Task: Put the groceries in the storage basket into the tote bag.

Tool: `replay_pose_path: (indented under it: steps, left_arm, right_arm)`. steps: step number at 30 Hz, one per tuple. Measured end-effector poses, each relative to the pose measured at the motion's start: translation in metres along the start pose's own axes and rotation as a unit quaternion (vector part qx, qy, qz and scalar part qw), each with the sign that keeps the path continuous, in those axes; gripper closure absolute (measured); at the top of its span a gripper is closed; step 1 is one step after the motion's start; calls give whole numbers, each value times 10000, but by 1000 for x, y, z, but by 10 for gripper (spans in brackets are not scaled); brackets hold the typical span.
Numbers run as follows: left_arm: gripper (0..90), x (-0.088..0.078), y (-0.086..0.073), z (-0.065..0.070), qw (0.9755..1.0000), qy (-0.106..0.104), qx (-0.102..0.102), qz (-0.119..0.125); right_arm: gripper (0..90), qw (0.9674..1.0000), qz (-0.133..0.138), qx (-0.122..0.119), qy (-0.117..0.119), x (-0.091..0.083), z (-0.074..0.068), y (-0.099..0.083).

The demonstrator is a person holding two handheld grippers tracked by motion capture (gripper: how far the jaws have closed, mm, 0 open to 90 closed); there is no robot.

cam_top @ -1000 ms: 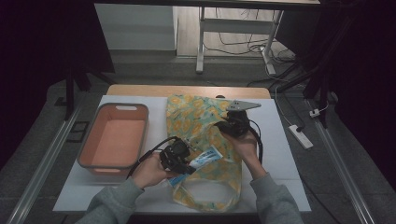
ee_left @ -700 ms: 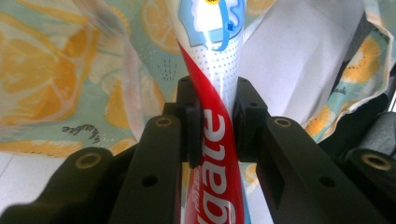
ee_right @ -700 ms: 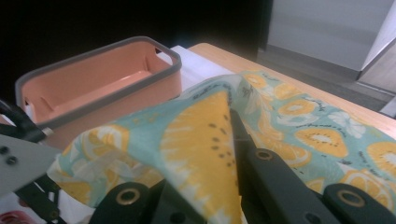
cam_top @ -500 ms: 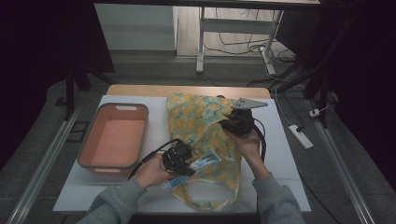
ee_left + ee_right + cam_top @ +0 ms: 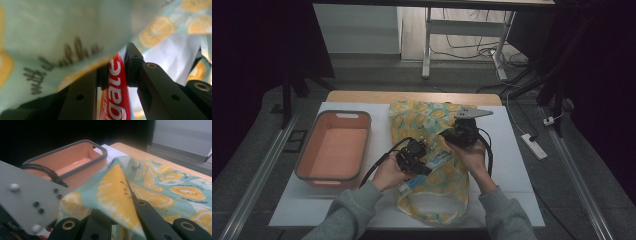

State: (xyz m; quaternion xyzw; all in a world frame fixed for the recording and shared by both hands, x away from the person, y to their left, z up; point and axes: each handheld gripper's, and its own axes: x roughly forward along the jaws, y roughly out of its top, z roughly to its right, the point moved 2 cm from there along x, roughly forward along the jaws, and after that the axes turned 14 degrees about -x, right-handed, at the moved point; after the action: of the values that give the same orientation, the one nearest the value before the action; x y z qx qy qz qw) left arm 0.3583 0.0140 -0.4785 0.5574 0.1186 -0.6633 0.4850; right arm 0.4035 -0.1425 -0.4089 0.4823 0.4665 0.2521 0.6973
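A tote bag printed with orange slices lies flat on the white table, its mouth toward the person. My left gripper is shut on a red and white toothpaste box, which it holds at the bag's mouth. In the left gripper view the box sits pinched between the two black jaws, with bag cloth hanging just above. My right gripper is shut on the bag's upper layer and holds it raised. That cloth drapes in a peak over its jaws.
A salmon-coloured tray with a grey rim stands empty on the table's left part, close to the bag; in the right gripper view the tray is just beyond the raised cloth. The wooden table edge runs along the far side.
My left gripper has moved right and slightly away from the person, carrying the toothpaste box further under the raised cloth. The right gripper has held still.
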Motion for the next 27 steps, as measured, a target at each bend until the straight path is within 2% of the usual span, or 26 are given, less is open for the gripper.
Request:
replay_pose_path:
  steps: [2, 4, 11, 16, 21, 24, 27]
  left_arm:
    - [754, 7, 4, 0, 10000, -25, -64, 22]
    - [755, 11, 6, 0, 9999, 82, -33, 75]
    - [753, 20, 13, -1, 9986, 160, -176, 480]
    - [751, 26, 16, -3, 9985, 208, -218, 455]
    - [750, 34, 25, -5, 9973, 161, -428, 572]
    - [750, 38, 30, -4, 9956, 52, -582, 737]
    - [750, 45, 35, -4, 9950, 1, -635, 777]
  right_arm:
    - [891, 10000, 25, 59, 1, 0, 0, -1]
    - [891, 9999, 40, 92, 12, 0, 1, -1]
    - [891, 9996, 86, 251, 11, -1, 3, -2]
    - [891, 9994, 50, 330, -24, 0, 5, -5]
    - [891, 9994, 28, 349, -69, 1, 6, -6]
    - [891, 9991, 31, 406, -118, 1, 9, -8]
    - [891, 9989, 10, 446, -174, 0, 12, -10]
